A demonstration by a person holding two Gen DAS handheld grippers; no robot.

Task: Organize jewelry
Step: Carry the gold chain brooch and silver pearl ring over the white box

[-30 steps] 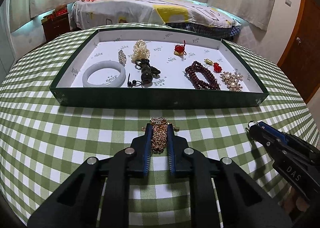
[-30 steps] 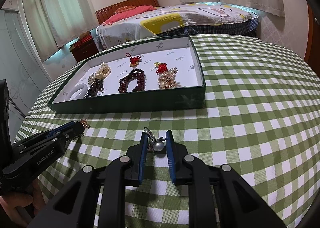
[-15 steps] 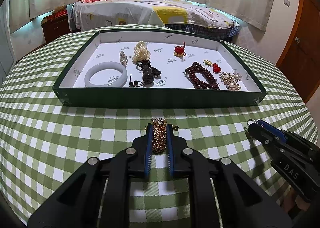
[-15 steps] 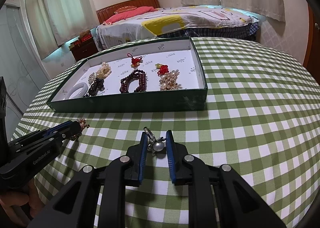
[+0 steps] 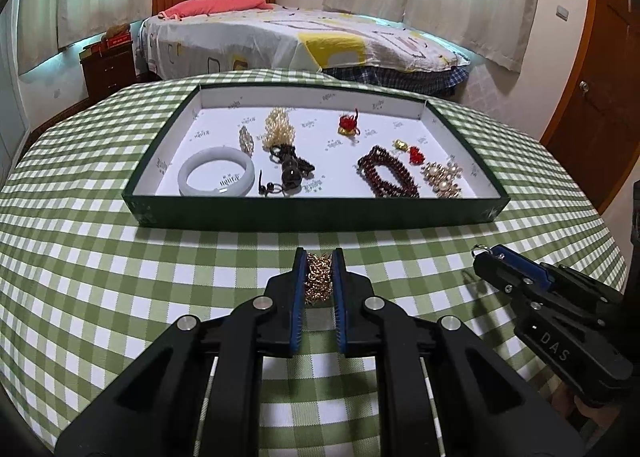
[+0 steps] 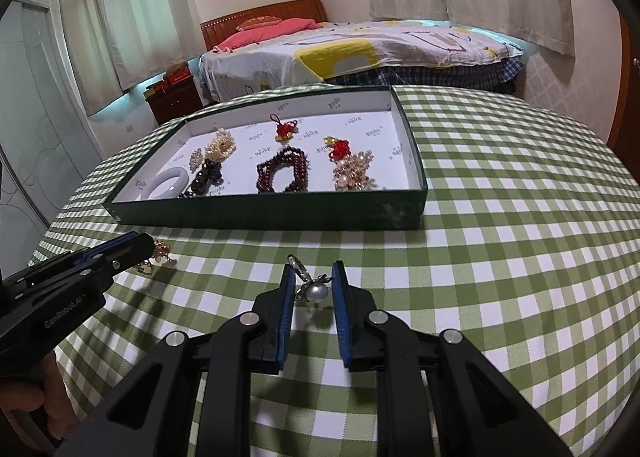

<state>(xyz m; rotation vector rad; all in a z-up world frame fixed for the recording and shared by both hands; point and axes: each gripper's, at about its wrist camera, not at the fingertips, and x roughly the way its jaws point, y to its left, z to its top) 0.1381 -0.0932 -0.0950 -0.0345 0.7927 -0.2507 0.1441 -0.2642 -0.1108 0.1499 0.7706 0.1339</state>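
My left gripper [image 5: 319, 257] is shut on a bunched gold chain [image 5: 319, 277], just above the green checked tablecloth [image 5: 120, 277] in front of the tray. In the right wrist view the chain [image 6: 160, 252] hangs from the left gripper's tip [image 6: 138, 245]. My right gripper [image 6: 313, 269] is shut on a silver pearl charm [image 6: 316, 291] with a small clasp ring. From the left wrist view, the right gripper [image 5: 486, 257] is at the right, with the ring poking out at its tip. Beyond both stands the green tray [image 5: 312, 213] with a white lining.
The tray holds a white bangle [image 5: 216, 173], a pearl cluster [image 5: 279, 129], a dark pendant [image 5: 290, 169], a red knot charm [image 5: 348, 125], a dark red bead bracelet [image 5: 388, 177] and a pearl brooch [image 5: 442, 177]. A bed [image 5: 300, 41] lies beyond the round table, and a door is at the right.
The left jaws have narrowed onto the gold chain, which now sits deeper between the pads. The right gripper keeps its hold on the pearl charm and has hardly moved.
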